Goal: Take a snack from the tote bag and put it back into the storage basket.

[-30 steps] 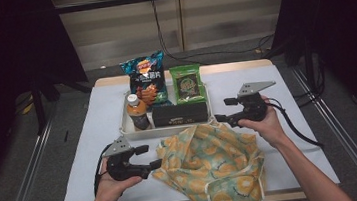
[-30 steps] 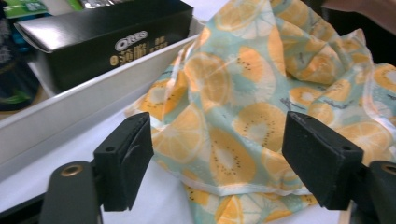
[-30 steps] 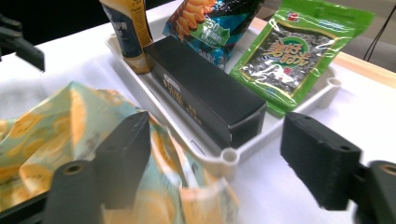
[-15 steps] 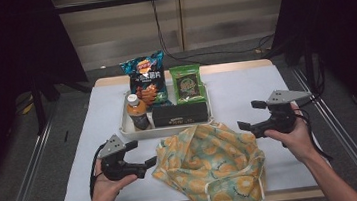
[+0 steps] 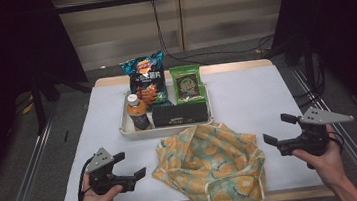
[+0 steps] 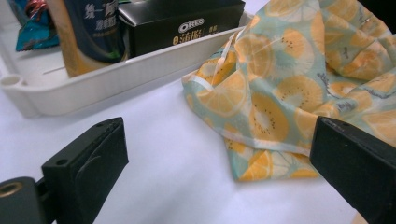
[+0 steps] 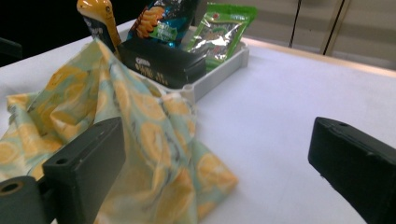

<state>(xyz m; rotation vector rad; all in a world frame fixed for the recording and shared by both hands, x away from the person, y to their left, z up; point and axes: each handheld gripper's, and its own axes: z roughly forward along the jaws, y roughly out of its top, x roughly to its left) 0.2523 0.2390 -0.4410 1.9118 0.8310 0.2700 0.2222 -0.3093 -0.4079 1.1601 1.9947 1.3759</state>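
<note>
Here, the left gripper [image 5: 132, 166] sits lower left, jaws spread wide, empty. Right gripper [image 5: 280, 131] at right, jaws just opening, likewise empty; the fruit-print bag [image 5: 213, 164] lies crumpled between them, untouched.

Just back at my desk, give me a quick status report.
Left gripper and right gripper open, empty. Fruit-print bag crumpled between them, untouched. Nothing in the way.

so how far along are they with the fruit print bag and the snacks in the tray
Early stage. Done: the crumpled fruit-print cloth bag lies on the white table cover, released. In hand: nothing; the left gripper and right gripper stand open beside it, their jaws having just opened. Left: the tea bottle, black biscuit box, blue crisp packet and green snack packet all sit in the white plastic tray, presumably awaiting bagging.
</note>
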